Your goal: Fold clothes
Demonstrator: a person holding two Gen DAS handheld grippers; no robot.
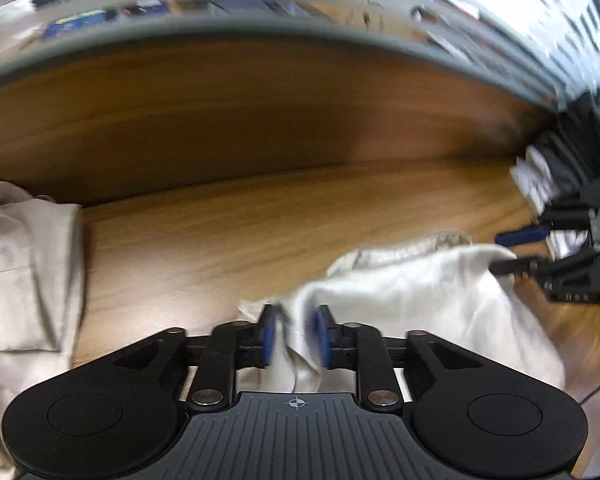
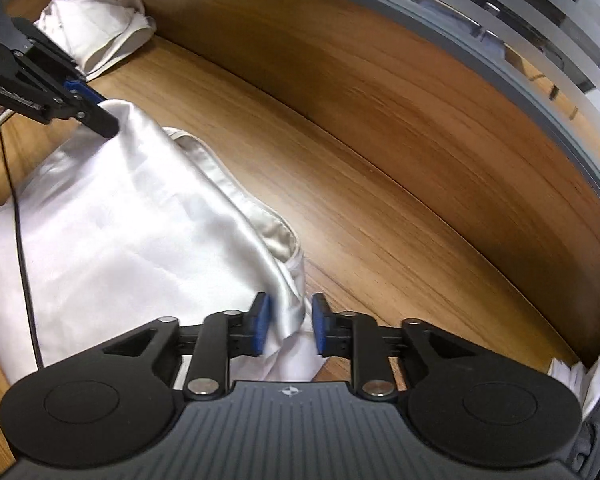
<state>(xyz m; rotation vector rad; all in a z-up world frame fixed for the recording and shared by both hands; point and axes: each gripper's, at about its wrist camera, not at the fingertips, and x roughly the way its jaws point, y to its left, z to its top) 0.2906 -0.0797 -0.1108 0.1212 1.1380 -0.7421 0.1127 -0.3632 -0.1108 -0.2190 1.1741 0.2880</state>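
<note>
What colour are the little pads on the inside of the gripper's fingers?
Blue pads, on black fingers; clearest in the right wrist view.

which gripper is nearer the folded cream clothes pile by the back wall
Left. The left gripper has the folded pile just off to its left; the right gripper sits further along the white garment.

right gripper [image 2: 287,322]: jaws part open, blue pads [image 2: 261,324] each side of a bunched corner of the white garment [image 2: 140,232], small gaps to the cloth, not clamping. Garment spreads left of the gripper over the wooden table [image 2: 380,208]. left gripper [image 2: 100,114] far upper left, tips at the garment's opposite corner. Second pale garment [image 2: 96,28] beyond it. Black cable [image 2: 20,232] crosses the cloth at left.
</note>
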